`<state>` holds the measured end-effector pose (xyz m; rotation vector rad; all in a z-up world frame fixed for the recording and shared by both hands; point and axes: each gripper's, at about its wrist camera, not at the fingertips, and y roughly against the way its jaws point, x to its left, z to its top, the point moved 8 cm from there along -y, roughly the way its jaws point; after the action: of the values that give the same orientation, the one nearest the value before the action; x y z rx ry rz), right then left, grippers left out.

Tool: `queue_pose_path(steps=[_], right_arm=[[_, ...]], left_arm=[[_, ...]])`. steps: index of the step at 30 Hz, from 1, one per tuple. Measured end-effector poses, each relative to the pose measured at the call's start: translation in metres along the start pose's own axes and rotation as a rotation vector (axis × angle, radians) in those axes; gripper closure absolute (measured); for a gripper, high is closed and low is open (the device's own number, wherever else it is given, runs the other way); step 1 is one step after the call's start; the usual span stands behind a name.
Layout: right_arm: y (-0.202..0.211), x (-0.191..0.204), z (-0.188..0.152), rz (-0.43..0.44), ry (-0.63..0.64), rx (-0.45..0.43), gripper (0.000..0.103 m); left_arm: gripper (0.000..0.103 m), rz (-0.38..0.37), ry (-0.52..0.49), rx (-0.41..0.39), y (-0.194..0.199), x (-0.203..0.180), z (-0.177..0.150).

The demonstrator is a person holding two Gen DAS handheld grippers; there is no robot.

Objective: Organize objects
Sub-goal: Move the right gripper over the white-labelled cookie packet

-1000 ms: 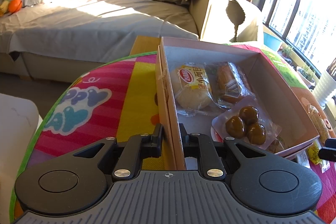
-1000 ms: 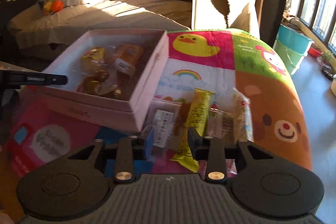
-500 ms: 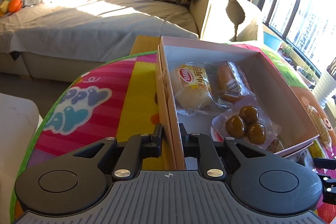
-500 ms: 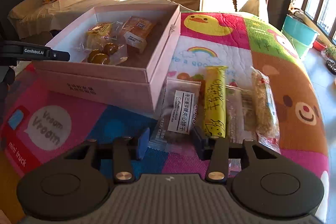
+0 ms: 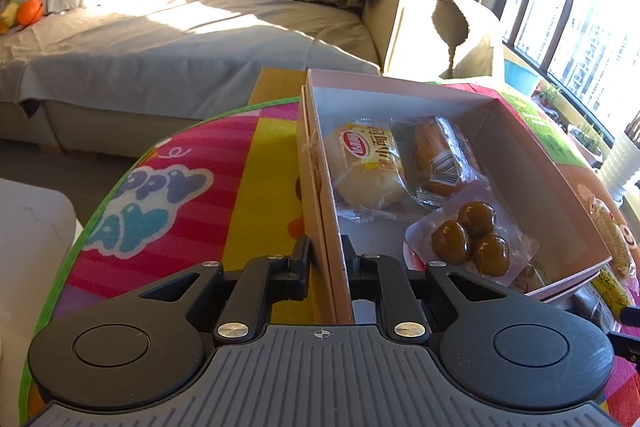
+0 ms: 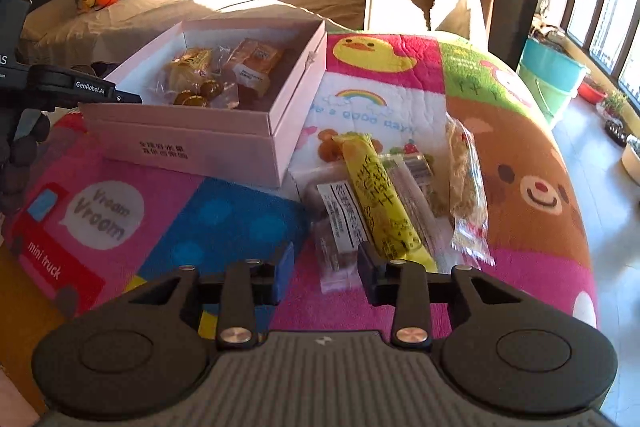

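Note:
An open pink box (image 5: 516,151) stands on a colourful play mat (image 5: 192,195). It holds a bread bun pack (image 5: 366,167), an orange snack pack (image 5: 438,159) and a pack of brown balls (image 5: 472,237). My left gripper (image 5: 325,259) is shut on the box's left wall. In the right wrist view the pink box (image 6: 208,141) stands at the left. Beside it lie a white-labelled packet (image 6: 340,223), a yellow bar (image 6: 380,199), a clear packet (image 6: 416,187) and a crumbly snack bar (image 6: 464,175). My right gripper (image 6: 325,267) is open and empty, just before the white-labelled packet.
A grey sofa (image 5: 180,39) with cushions stands behind the mat. A cardboard box (image 5: 432,31) stands beside it. A teal bucket (image 6: 550,79) and potted plants stand by the window at the right. My left gripper's body (image 6: 72,87) shows at the left in the right wrist view.
My right gripper has pulled back and shifted, opening wider, so the loose packets now lie ahead of its fingertips. My left gripper has stayed on the box wall.

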<state>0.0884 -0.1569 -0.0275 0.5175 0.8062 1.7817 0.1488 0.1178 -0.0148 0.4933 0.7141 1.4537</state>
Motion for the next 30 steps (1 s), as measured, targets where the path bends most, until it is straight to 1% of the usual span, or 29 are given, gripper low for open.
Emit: queue_pose_path(steps=[1,2,4,7,8,10,12,15,19,21,22,24,25,26,30], right_arm=[[-0.006,-0.001,0.004,0.004,0.004,-0.001,0.053],[-0.013,-0.002,0.008,0.010,0.005,0.001,0.041],[-0.024,-0.004,0.013,0.041,0.000,0.008,0.032],[-0.038,-0.011,0.015,0.011,0.016,0.017,0.032],[-0.040,-0.016,0.015,0.001,0.011,0.022,0.030],[-0.043,-0.027,0.013,0.004,-0.037,0.031,0.025],[-0.042,-0.034,0.010,0.018,-0.082,0.041,0.025],[-0.036,-0.029,0.005,0.055,-0.090,0.040,0.025],[-0.036,-0.015,0.003,0.036,-0.046,0.023,0.024],[-0.038,-0.011,0.006,0.039,-0.050,0.013,0.026],[-0.038,-0.010,0.008,0.035,-0.046,0.010,0.031],[-0.036,-0.005,0.010,0.045,-0.025,0.015,0.047],[-0.033,-0.002,0.010,0.052,-0.015,0.021,0.063],[-0.030,0.000,0.010,0.055,0.003,0.038,0.066],[-0.008,0.006,-0.004,0.030,0.042,0.110,0.068]], left_arm=[[0.087,0.000,0.000,0.001,0.000,0.000,0.000],[0.087,0.001,-0.002,0.001,0.000,0.000,0.000],[0.087,0.001,-0.003,0.002,0.000,0.000,0.000],[0.087,0.000,-0.003,0.004,0.000,0.001,0.001],[0.087,0.000,-0.004,0.004,0.000,0.001,0.001],[0.087,0.000,-0.003,0.004,0.000,0.001,0.001],[0.087,0.003,-0.003,0.005,0.000,0.001,0.001],[0.087,0.008,-0.002,0.007,-0.002,0.001,0.001],[0.087,0.010,0.000,0.008,-0.003,0.001,0.000],[0.087,0.013,-0.001,0.010,-0.003,0.000,0.000],[0.087,0.015,-0.003,0.012,-0.002,0.000,0.000],[0.087,0.019,-0.008,0.014,-0.002,-0.001,-0.001],[0.087,0.019,-0.004,0.013,-0.001,-0.001,-0.001],[0.087,0.017,0.004,0.012,-0.001,0.000,-0.001],[0.088,0.018,0.017,0.006,-0.002,0.001,0.000]])
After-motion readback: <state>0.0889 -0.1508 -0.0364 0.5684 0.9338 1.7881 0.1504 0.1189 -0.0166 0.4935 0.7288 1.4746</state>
